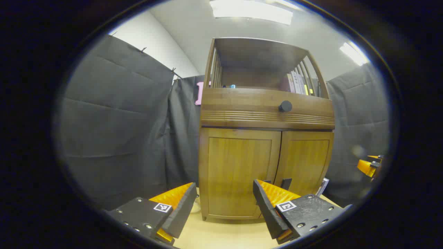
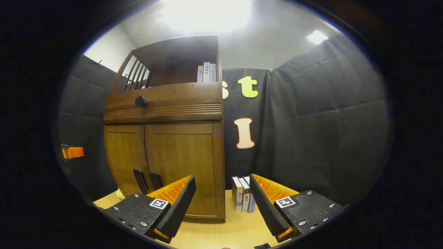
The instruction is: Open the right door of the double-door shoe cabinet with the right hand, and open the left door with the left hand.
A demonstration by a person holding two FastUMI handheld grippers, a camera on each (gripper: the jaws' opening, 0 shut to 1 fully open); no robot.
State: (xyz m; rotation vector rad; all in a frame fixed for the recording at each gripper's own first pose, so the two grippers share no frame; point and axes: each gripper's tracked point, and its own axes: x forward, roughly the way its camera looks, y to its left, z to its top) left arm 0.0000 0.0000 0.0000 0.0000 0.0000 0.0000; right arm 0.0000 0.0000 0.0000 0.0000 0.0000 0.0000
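Note:
A wooden shoe cabinet stands ahead with both doors closed. Its left door and right door meet at two dark handles; the right door's handle peeks out beside my fingers. My left gripper is open, short of the left door, nothing between its fingers. In the right gripper view the cabinet sits left of centre, with the right door, the left door and the handles. My right gripper is open near the cabinet's right front corner. The other gripper shows far left.
A drawer with a round black knob sits above the doors, and an open shelf holds books. Several books stand on the wooden surface right of the cabinet. Black cloth hangs around.

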